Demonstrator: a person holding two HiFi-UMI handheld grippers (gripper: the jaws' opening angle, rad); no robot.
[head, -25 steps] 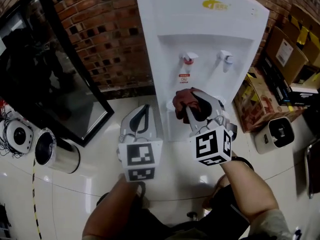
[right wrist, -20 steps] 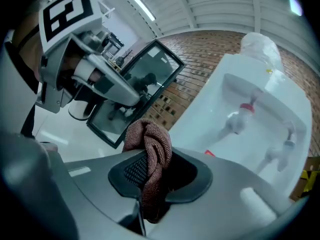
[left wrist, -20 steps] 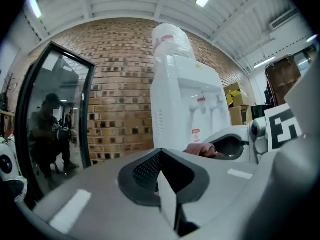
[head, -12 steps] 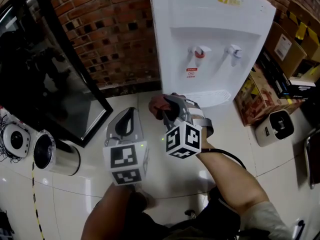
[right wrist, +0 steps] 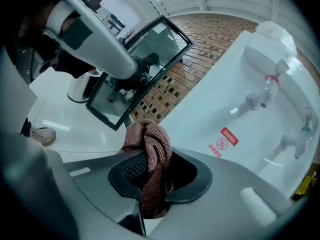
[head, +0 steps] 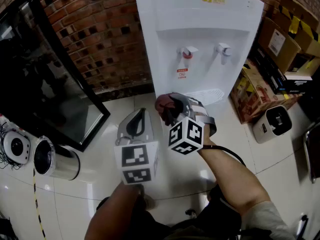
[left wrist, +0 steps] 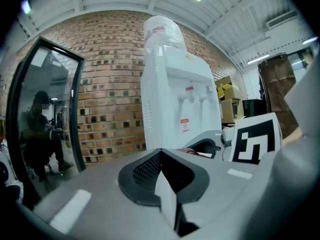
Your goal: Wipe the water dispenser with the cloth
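- Our right gripper (right wrist: pixel 150 174) pinches the cloth (right wrist: pixel 149 139), held clear of the water dispenser (head: pixel 200 44).
- Our left gripper (left wrist: pixel 167 194) is closed on nothing (idle).
- We judge the wiping itself remains.

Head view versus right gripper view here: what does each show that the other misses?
Head view only: the right gripper's marker cube, the forearm behind it, a small white appliance on the floor. Right gripper view only: the bottle atop the water dispenser, and, close up, the jaws clamped on the cloth. Both: the dispenser's taps, the brick wall, the cloth.

The sticker (head: pixel 183 72) on the water dispenser (head: pixel 165 44) is unreadably small.
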